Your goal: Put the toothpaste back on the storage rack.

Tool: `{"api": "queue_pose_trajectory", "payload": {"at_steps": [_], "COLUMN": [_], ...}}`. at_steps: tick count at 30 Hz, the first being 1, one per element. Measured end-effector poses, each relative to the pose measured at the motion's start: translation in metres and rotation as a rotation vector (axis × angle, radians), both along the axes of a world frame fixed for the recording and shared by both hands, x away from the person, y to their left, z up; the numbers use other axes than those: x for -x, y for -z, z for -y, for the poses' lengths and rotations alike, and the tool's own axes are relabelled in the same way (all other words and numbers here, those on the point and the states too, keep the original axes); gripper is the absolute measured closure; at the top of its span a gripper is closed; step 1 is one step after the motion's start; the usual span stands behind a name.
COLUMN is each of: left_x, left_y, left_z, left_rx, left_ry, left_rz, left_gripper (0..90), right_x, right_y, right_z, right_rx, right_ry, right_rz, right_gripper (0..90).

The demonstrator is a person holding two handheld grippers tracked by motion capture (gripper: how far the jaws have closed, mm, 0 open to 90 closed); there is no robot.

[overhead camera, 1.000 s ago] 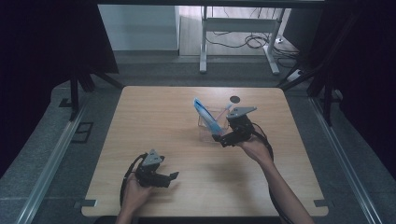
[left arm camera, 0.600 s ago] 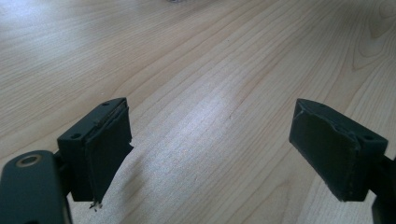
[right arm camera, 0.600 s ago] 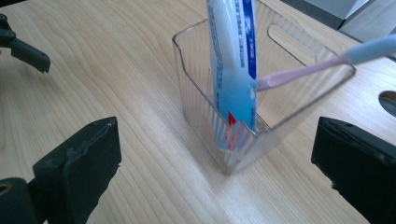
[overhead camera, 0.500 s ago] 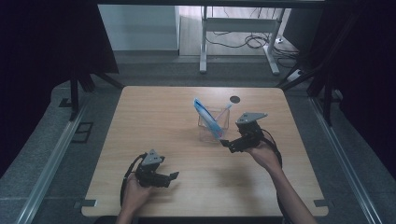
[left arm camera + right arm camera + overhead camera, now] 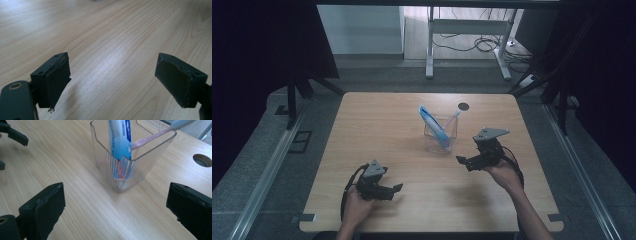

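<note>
Clear cup (image 5: 440, 135) stands mid-table, a bit far of centre, w/ toothpaste tube (image 5: 432, 125) and toothbrush (image 5: 452, 119) standing in it. Tube leans far-left, brush leans far-right, both stick out the top. Right gripper (image 5: 464, 161) is the nearer one: cup sits just far-left of it, dead ahead between its jaws in the right gripper view (image 5: 130, 162). Jaws wide apart, nothing held. Left gripper (image 5: 393, 189) rests near-left, well apart from cup, also wide open and empty.
</note>
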State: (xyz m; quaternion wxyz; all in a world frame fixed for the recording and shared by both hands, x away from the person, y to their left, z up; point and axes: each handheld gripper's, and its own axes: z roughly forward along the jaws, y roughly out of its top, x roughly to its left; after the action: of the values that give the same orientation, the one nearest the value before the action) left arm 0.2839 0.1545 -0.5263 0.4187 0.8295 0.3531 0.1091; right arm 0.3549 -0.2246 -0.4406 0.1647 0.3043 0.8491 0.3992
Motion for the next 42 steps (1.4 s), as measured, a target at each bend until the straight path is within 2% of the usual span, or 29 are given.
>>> {"api": "queue_pose_trajectory", "payload": {"at_steps": [13,33,42], "left_x": [0.0,0.001,0.002], "left_y": [0.0,0.0,0.0], "left_z": [0.001,0.001,0.002], "left_rx": [-0.008,-0.008,-0.011], "left_ry": [0.005,-0.001,0.002], "left_rz": [0.0,-0.007,-0.007], "left_gripper": [13.0,13.0,13.0], "right_x": [0.021,0.049,0.063], "right_y": [0.005,0.014,0.023], "right_z": [0.021,0.061,0.074], "right_rx": [0.003,0.007,0.014], "right_ry": [0.022,0.118,0.15], "right_rz": [-0.007,-0.015,-0.023], "right_gripper": [2.8,0.0,0.0]}}
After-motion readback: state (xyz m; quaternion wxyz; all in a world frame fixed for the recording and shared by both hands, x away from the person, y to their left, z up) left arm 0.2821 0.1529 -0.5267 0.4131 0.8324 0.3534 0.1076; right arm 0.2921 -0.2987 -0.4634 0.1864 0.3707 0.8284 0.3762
